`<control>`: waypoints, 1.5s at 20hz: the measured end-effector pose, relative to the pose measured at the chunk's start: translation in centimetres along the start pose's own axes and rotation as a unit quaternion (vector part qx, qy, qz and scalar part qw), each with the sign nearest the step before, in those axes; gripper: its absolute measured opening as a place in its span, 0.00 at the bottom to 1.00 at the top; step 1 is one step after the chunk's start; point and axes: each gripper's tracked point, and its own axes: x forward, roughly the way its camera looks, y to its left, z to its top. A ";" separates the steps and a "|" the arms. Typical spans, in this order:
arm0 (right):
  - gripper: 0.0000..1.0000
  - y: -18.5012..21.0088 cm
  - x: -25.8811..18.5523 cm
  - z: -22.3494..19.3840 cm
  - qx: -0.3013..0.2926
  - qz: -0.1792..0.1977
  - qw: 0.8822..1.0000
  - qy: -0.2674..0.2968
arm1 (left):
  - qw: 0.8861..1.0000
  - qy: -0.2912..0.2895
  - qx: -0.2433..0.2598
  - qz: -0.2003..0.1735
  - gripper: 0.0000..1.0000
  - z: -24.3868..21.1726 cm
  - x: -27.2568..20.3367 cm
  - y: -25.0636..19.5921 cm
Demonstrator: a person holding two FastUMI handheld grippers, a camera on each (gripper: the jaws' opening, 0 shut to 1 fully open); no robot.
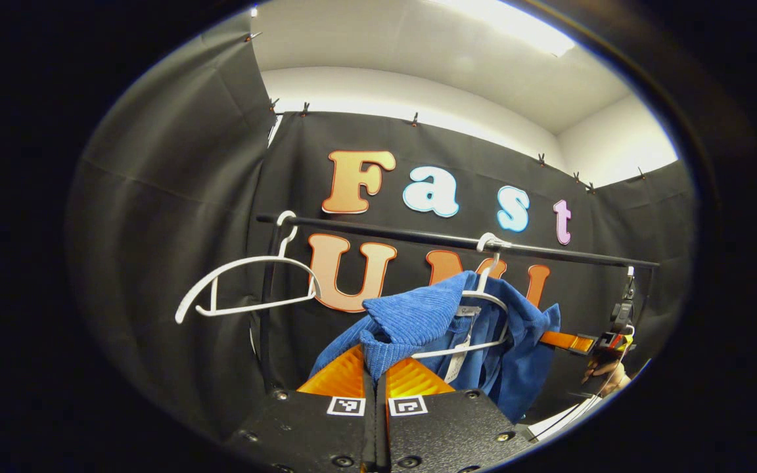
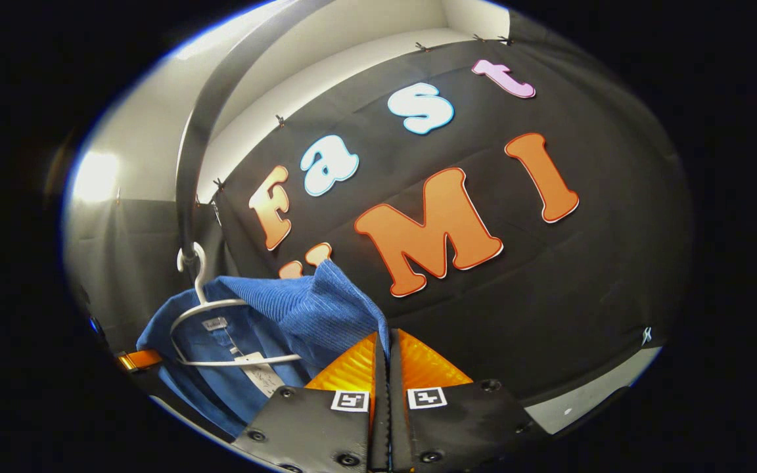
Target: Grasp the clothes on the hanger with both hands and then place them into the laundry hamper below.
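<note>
Left gripper (image 1: 374, 369): at the bottom of the left gripper view, fingers drawn together and clamped on a fold of the blue garment's (image 1: 418, 322) shoulder. The cloth bunches up between and just above the fingertips.

Right gripper (image 2: 385, 355): at the bottom of the right gripper view, fingers pressed together on the other shoulder of the blue garment (image 2: 299, 309), with a ridge of ribbed cloth rising from the pinch.

Blue garment: ribbed, corduroy-like fabric, open at the neck, with a label and a paper tag hanging inside the collar. It is draped on a white hanger (image 1: 483, 309), both shoulders pulled up and outward off the hanger's arms; the body hangs below. In the right gripper view the same white hanger (image 2: 221, 328) lies inside the neck opening.

Far gripper: at the right edge of the left gripper view, the right gripper (image 1: 575, 341) reaches in behind the garment, with a hand (image 1: 605, 376) below it.

Empty hanger (image 1: 247, 286): white, bare, tilted, hooked on the rail to the left of the garment, well apart from it.

Rail (image 1: 549, 251): dark bar running across, carrying both hangers. In the right gripper view the rail (image 2: 188, 171) rises as a curved bar above the hanger hook.

Upright post (image 1: 265, 328): dark, below the rail's left end.

Backdrop: black cloth wall (image 1: 168, 230), clipped along its top edge; white ceiling (image 1: 418, 46) above with a bright light strip.
</note>
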 end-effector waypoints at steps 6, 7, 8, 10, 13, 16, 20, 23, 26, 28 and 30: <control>0.07 -1.0 1.5 1.2 0.047 0.004 0.999 -0.014 | 1.000 0.002 0.015 -0.022 0.00 2.1 1.4 1.4; 0.07 -1.2 1.4 1.1 0.047 0.004 0.999 -0.008 | 0.999 0.002 0.021 -0.026 0.00 2.6 1.6 1.6; 0.07 -1.0 1.6 1.2 0.050 0.005 0.999 -0.008 | 0.999 0.000 0.028 -0.029 0.01 3.2 1.7 1.8; 0.07 -1.0 2.3 1.9 0.052 0.006 0.999 -0.013 | 0.999 -0.010 0.037 -0.031 0.00 4.4 2.1 2.3; 0.07 -1.0 3.2 3.4 0.050 0.008 0.998 -0.025 | 0.998 -0.022 0.046 -0.032 0.00 5.9 3.0 2.8; 0.07 -1.1 3.9 4.8 0.048 0.011 0.998 -0.038 | 0.997 -0.025 0.059 -0.033 0.00 6.3 4.2 3.2; 0.07 -2.0 4.4 5.0 0.052 0.006 0.998 -0.039 | 0.997 -0.016 0.067 -0.037 0.00 6.0 5.9 4.3; 0.07 -2.2 5.1 5.4 0.064 0.007 0.997 -0.040 | 0.997 -0.006 0.071 -0.041 0.00 6.2 7.0 6.0; 0.07 -2.1 6.0 5.5 0.069 0.010 0.997 -0.038 | 0.997 0.012 0.060 -0.055 0.00 5.3 8.2 7.1; 0.07 -2.4 6.6 5.3 0.059 0.004 0.998 -0.035 | 0.996 0.032 0.061 -0.052 0.00 3.8 9.0 7.8; 0.07 -2.6 6.9 4.7 0.058 -0.003 0.998 -0.029 | 0.996 0.047 0.057 -0.050 0.00 2.3 9.3 8.3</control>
